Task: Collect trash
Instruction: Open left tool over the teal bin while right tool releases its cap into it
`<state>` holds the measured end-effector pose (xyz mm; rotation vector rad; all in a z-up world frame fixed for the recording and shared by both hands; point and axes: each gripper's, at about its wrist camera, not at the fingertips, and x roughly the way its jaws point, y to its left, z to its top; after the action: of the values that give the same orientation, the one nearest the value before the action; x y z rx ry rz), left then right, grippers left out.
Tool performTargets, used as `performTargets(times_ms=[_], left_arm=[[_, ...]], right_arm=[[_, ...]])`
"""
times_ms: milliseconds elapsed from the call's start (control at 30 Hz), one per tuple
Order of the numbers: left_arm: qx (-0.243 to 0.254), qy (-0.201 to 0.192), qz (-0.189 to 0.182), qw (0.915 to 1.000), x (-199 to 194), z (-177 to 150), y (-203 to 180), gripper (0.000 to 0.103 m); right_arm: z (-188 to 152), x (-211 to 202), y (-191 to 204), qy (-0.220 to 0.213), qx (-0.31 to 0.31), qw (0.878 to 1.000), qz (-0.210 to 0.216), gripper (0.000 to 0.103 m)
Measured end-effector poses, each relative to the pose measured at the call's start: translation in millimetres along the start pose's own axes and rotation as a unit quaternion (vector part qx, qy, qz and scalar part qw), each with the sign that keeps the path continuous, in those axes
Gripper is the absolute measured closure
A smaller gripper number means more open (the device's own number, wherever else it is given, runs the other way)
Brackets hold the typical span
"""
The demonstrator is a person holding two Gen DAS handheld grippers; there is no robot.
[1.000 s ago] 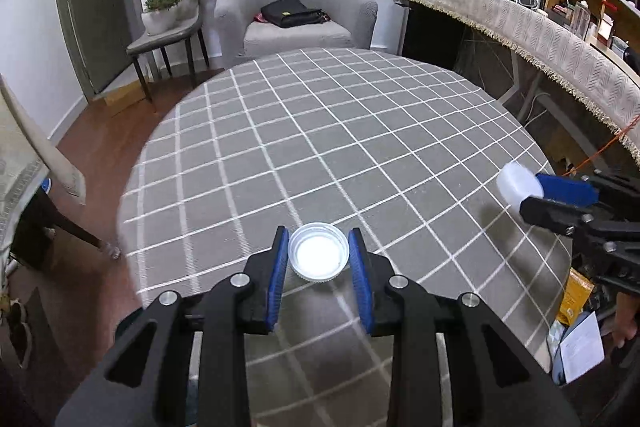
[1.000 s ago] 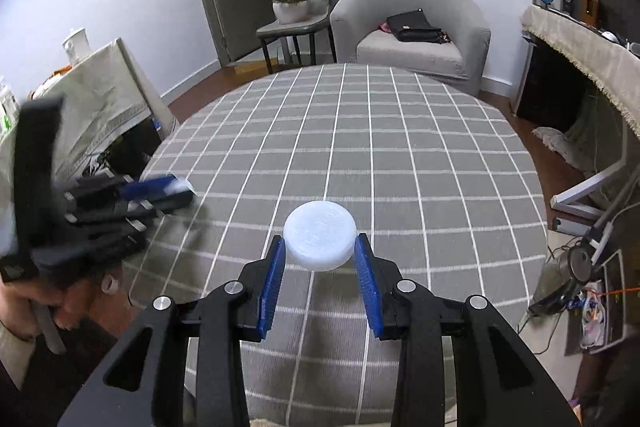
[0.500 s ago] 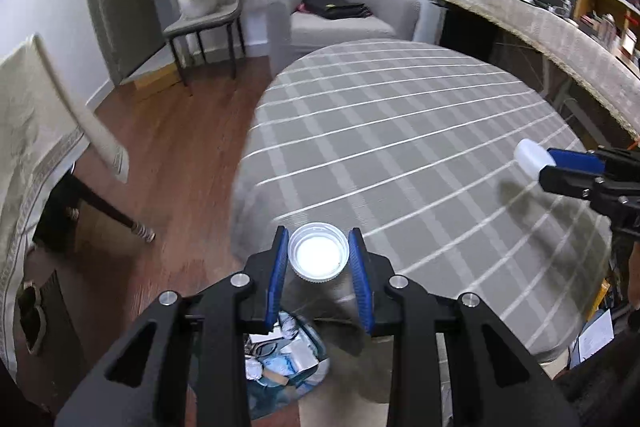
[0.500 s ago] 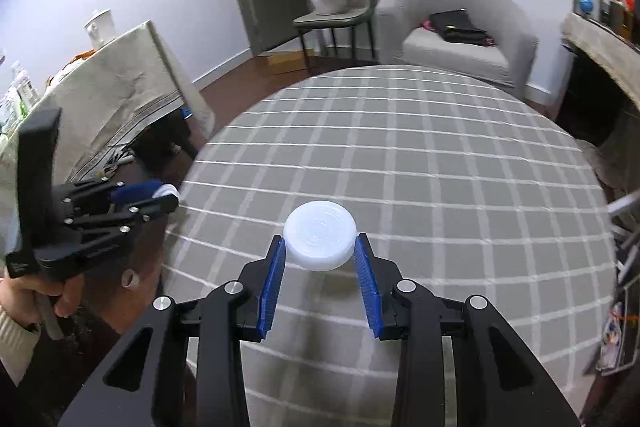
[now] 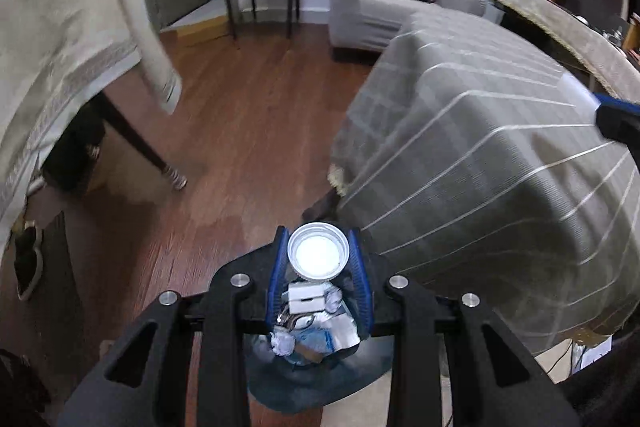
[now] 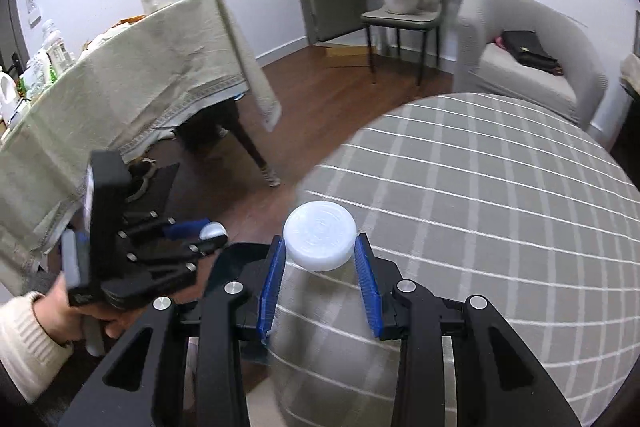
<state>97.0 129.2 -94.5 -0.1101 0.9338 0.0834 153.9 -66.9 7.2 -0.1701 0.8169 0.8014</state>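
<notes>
Risk lies in releasing early: left hand-held gripper (image 5: 319, 263) clamps a small cap (image 5: 318, 255) above the trash bin (image 5: 312, 379), right hand-held gripper (image 6: 320, 267) clamps a white lid (image 6: 320, 241) over the worktop (image 6: 500, 207), so either could miss.

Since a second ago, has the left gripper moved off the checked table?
Yes. The left gripper, shut on a small white cap, has swung left off the checked table and now hangs over the trash bin on the floor.
</notes>
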Motion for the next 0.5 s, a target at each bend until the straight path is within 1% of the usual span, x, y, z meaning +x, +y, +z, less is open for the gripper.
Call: performTargets(times_ms=[133, 267, 333, 500], left_arm=[[-0.021, 0.019, -0.003, 0.9996, 12, -10, 19, 0.07], [-0.025, 0.039, -0.01, 0.9989, 27, -23, 26, 0.07], [-0.028, 0.052, -0.013, 0.9982, 36, -31, 30, 0.07], [-0.053, 0.093, -0.024, 0.994, 60, -52, 38, 0.07]], right_arm=[[8, 17, 22, 0.005, -0.012, 1.0, 0.012, 0.067], [13, 37, 39, 0.018, -0.023, 0.999, 0.02, 0.067], [16, 48, 49, 0.024, -0.028, 0.999, 0.024, 0.067], [18, 71, 67, 0.042, -0.039, 0.998, 0.027, 0.067]])
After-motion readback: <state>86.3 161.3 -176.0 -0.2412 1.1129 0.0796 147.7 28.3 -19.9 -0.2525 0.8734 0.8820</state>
